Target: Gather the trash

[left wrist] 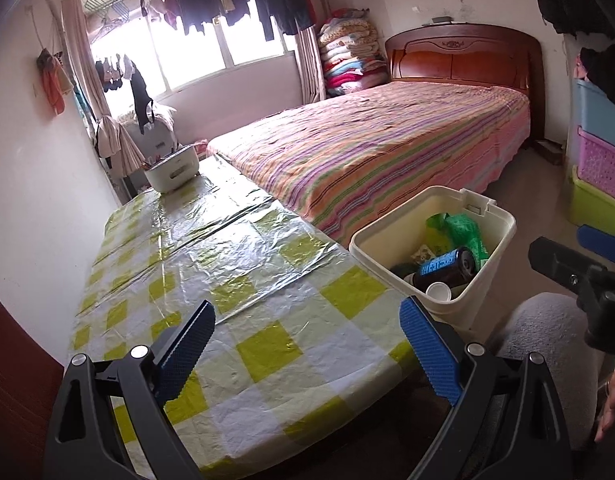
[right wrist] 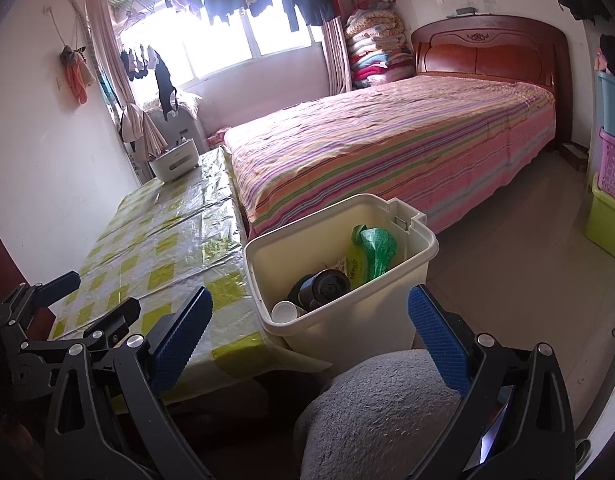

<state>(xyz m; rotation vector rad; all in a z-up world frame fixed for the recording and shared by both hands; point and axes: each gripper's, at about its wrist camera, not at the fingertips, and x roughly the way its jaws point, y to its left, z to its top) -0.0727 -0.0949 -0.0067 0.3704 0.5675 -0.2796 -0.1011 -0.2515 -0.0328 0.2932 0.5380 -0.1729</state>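
Observation:
A cream trash bin (left wrist: 487, 264) (right wrist: 387, 308) stands on the floor at the table's right edge. Inside lie a dark can with a blue label (left wrist: 447, 268) (right wrist: 323, 286), a white cup (left wrist: 438, 291) (right wrist: 285, 312) and green wrappers (left wrist: 463, 232) (right wrist: 373, 250). My left gripper (left wrist: 307, 344) is open and empty over the near end of the table (left wrist: 227, 280). My right gripper (right wrist: 307, 340) is open and empty, hovering just in front of the bin; it shows at the right edge of the left wrist view (left wrist: 579, 264).
The table (right wrist: 155, 240) has a shiny yellow-and-white checked cover, with a white appliance (left wrist: 171, 170) (right wrist: 174, 160) at its far end. A striped bed (left wrist: 387, 148) (right wrist: 407, 140) lies beyond. Stacked plastic crates (left wrist: 599, 160) stand right. A grey cushion (right wrist: 379, 412) is below.

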